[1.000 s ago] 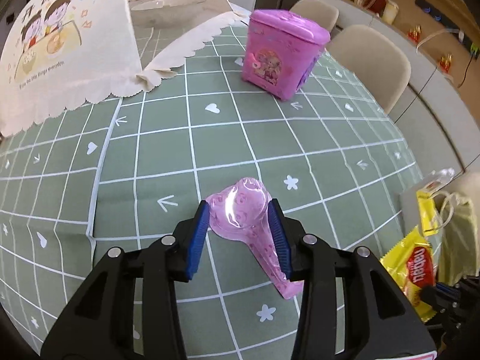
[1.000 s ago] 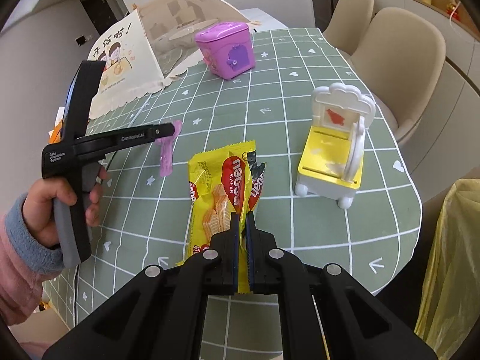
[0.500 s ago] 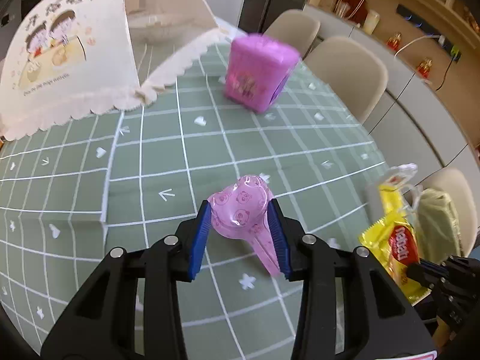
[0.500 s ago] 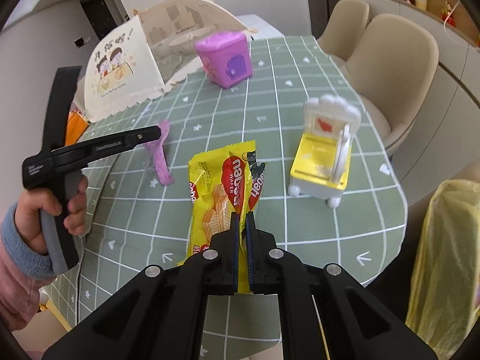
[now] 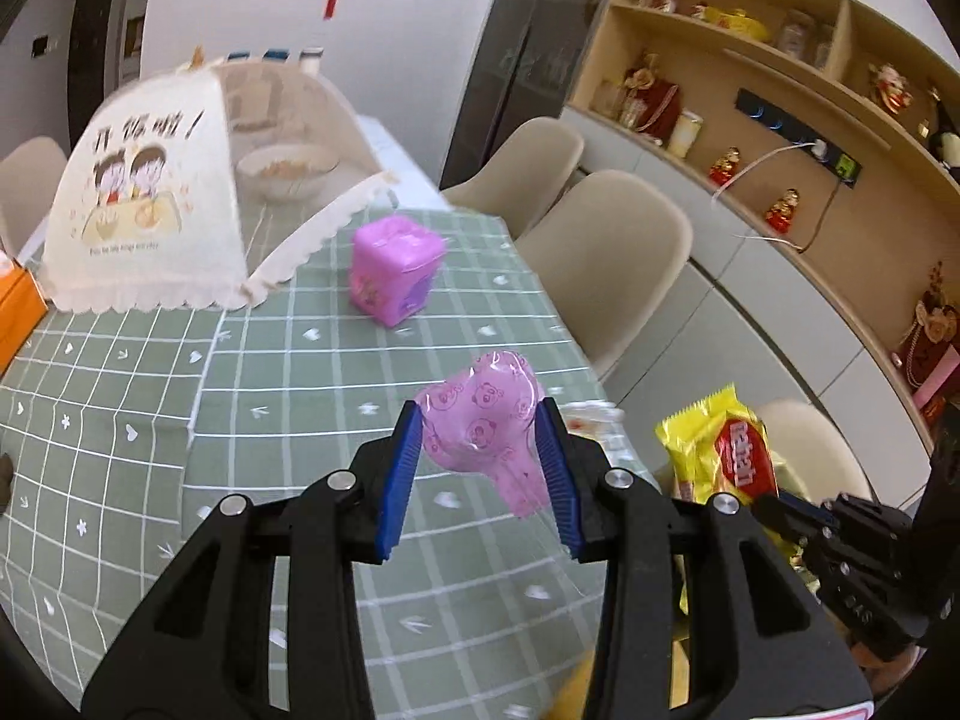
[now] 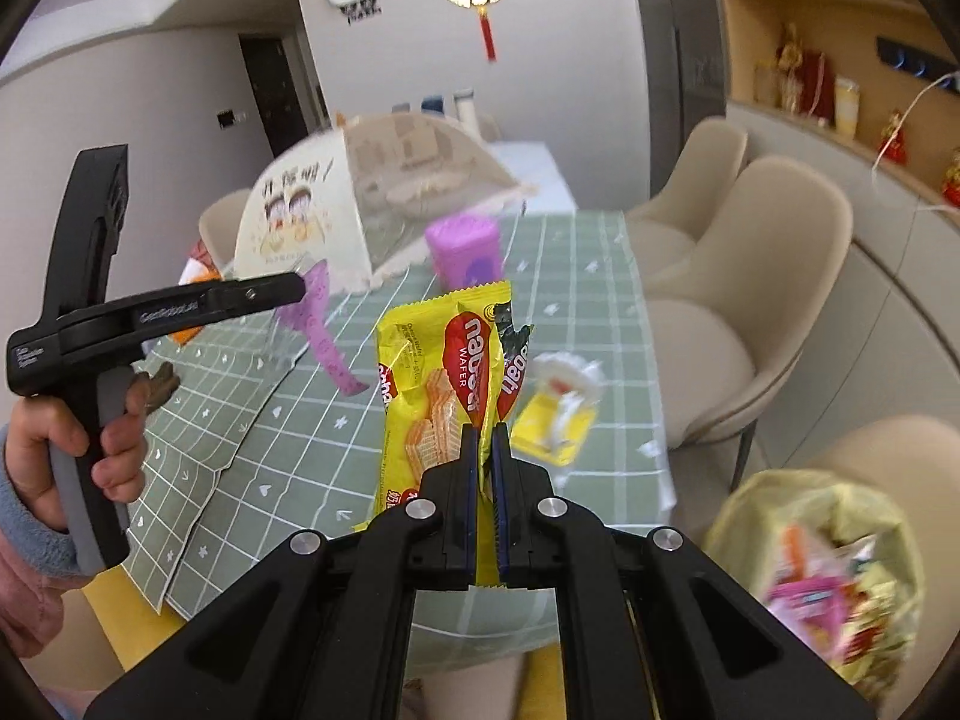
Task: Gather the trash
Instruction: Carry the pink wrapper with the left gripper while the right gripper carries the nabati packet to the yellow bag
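At lower centre of both views, each load now rides higher off the green table [image 5: 288, 372] than a second ago: left gripper [image 5: 480, 468] clamps the pink wrapper [image 5: 480, 426], right gripper [image 6: 486, 468] pinches the yellow wafer packet [image 6: 444, 372], the yellow trash bag [image 6: 816, 576] now lower right, so bagging likely comes next.

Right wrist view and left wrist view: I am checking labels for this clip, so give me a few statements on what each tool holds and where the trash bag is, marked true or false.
1. The right tool is shut on the yellow wafer wrapper. True.
2. The left tool holds nothing. False: it is shut on the pink wrapper.
3. The pink wrapper lies flat on the table. False: it is held above the cloth.
4. A yellow trash bag with wrappers inside sits off the table's edge, lower right in the right wrist view. True.
5. The pink box stands on the table. True.
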### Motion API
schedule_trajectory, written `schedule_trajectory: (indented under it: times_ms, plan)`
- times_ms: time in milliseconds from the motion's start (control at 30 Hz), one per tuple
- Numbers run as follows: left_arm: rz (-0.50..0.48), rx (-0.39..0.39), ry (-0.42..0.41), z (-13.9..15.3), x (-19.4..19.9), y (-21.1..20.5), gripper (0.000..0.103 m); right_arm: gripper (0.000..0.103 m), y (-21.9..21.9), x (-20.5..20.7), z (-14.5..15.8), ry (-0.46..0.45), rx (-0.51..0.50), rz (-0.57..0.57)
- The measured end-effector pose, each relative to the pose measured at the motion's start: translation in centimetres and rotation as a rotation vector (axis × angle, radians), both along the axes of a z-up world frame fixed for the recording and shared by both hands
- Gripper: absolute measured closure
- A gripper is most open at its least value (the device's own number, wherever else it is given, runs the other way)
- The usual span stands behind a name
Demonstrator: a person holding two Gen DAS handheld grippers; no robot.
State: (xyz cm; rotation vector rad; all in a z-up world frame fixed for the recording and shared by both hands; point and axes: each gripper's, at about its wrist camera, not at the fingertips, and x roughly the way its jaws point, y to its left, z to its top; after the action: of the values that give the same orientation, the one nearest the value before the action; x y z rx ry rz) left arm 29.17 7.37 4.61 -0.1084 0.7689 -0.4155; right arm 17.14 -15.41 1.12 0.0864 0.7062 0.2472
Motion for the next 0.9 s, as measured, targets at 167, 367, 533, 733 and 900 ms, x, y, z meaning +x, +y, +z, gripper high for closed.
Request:
schedule_trajectory:
  times_ms: [167, 367, 533, 733, 900]
  plan:
    - [-0.04, 0.02, -0.053, 2.5, -4.2, -5.6, 0.066, 0.097, -5.6, -2.7, 2.0, -0.059, 0.001, -0.022]
    - [-0.091, 0.009, -0.074, 3.3, -8.3, -11.6, 0.066, 0.097, -12.0, -6.2, 3.1, -0.11, -0.032, -0.041]
    - [-0.116, -0.049, -0.028, 2.5, -10.8, -16.3, 0.066, 0.097, -17.1, -8.1, 2.0, -0.099, -0.054, -0.074]
    - [-0.138, -0.076, 0.032, 0.6, -12.2, -20.5, 0.066, 0.097, -22.9, -8.2, -2.6, 0.016, -0.047, -0.139]
    - [-0.151, -0.065, 0.069, -0.9, -12.5, -22.5, 0.066, 0.097, -24.3, -6.9, -6.8, 0.117, 0.067, -0.127]
